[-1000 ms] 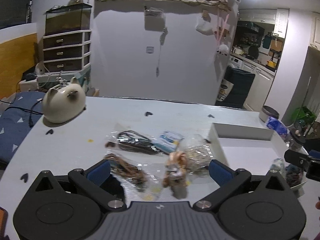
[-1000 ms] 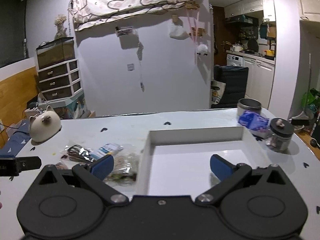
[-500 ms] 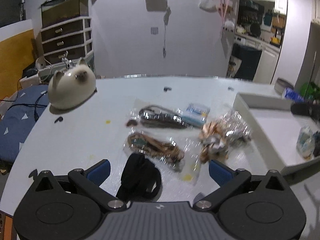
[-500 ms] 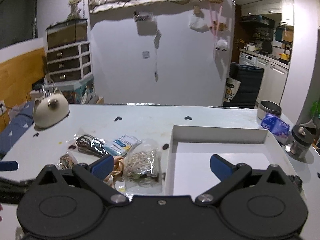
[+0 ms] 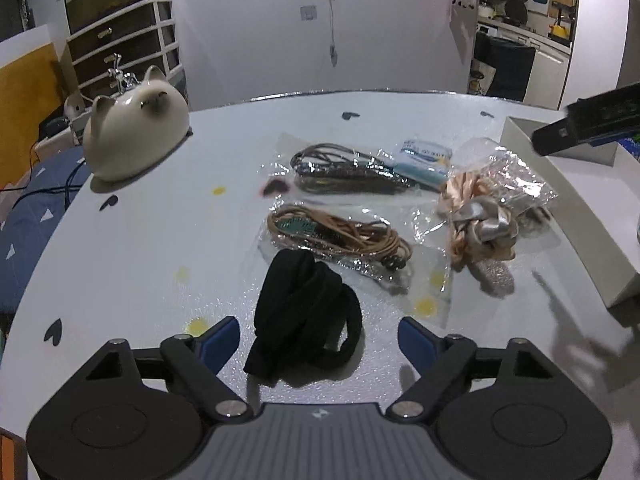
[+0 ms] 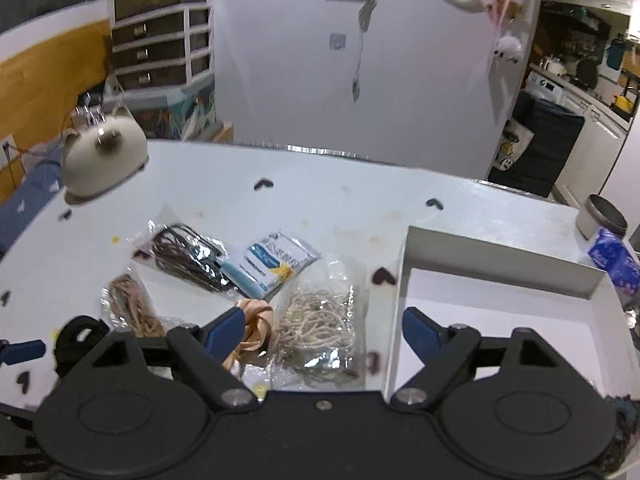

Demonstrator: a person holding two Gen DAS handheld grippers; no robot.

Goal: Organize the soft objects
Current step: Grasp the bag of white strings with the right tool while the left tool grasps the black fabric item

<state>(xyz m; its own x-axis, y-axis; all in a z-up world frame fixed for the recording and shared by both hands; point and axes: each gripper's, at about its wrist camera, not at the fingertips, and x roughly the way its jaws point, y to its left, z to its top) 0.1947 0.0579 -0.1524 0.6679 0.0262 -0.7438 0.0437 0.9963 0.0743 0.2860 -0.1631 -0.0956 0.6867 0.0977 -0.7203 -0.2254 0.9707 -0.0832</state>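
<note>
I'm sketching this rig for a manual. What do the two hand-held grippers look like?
Both look alike: the left hand-held gripper and right hand-held gripper have matte black bodies with two round discs, angled black linkage arms with silver pivot screws, and blue pads on the fingers. The left's centre plate is ribbed grey with a small logo. No cables, hands or sleeves show.

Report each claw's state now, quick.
Left claw: closing around the black fabric bundle, pads not touching yet.
Right claw: closing, nothing gripped, above the bagged cords.
</note>
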